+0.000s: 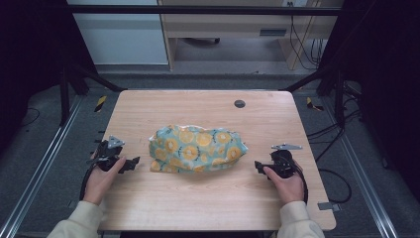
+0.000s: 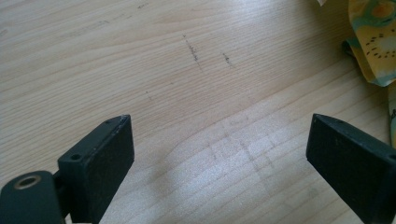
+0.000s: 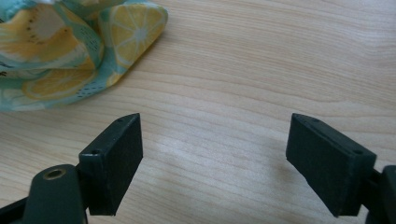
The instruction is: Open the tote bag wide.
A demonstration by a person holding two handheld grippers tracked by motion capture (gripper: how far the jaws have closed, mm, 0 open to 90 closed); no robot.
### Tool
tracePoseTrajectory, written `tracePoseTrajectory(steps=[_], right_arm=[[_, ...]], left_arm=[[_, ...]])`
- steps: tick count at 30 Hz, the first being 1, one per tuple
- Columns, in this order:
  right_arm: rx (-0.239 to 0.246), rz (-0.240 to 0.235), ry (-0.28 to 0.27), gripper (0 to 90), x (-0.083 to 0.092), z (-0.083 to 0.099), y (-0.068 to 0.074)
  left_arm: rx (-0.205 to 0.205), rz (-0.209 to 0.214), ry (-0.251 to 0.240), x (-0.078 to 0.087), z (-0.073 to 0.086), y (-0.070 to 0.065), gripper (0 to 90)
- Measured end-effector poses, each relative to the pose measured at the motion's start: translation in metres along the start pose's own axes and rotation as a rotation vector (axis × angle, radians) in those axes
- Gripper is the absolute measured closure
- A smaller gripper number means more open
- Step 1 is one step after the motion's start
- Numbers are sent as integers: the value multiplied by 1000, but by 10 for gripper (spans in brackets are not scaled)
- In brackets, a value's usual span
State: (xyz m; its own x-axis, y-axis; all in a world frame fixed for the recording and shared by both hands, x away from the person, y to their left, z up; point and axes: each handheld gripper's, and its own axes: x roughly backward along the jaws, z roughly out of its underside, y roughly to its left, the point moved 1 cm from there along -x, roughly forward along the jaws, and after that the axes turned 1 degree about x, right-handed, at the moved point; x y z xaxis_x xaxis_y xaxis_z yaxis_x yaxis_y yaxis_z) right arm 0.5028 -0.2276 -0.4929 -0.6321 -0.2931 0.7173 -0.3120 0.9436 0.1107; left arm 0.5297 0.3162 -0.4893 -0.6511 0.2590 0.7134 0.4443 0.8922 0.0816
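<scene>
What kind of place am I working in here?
Probably a lab recording rig: a bare wooden table inside a black metal frame, loose cables on the floor, and only a lemon-print cloth laid out.

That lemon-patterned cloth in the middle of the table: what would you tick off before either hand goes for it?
1. Left gripper open with nothing between its fingers: ok.
2. Right gripper open with nothing between its fingers: ok.
3. Cloth lying bunched on the table, touched by neither gripper: ok.
4. Bare wood between each gripper and the cloth, nothing in the way: ok.
5. A cloth edge near each gripper to pinch: ok, one shows in each gripper view.
6. Anything wrapped inside the cloth: cannot tell.
</scene>
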Motion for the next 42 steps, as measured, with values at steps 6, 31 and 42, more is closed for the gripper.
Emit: tracePoseTrajectory(steps=[6,31,42], right_arm=[[25,-6,-15,188,3,-5,7],[224,-177,-137,234,30,-99,82],[277,-238,-52,699,4,-104,98]], left_arm=[[-5,3,-1,0,0,-1,75],[-23,-8,18,1,1,-5,75],[-22,6,8,5,-1,-7,76]])
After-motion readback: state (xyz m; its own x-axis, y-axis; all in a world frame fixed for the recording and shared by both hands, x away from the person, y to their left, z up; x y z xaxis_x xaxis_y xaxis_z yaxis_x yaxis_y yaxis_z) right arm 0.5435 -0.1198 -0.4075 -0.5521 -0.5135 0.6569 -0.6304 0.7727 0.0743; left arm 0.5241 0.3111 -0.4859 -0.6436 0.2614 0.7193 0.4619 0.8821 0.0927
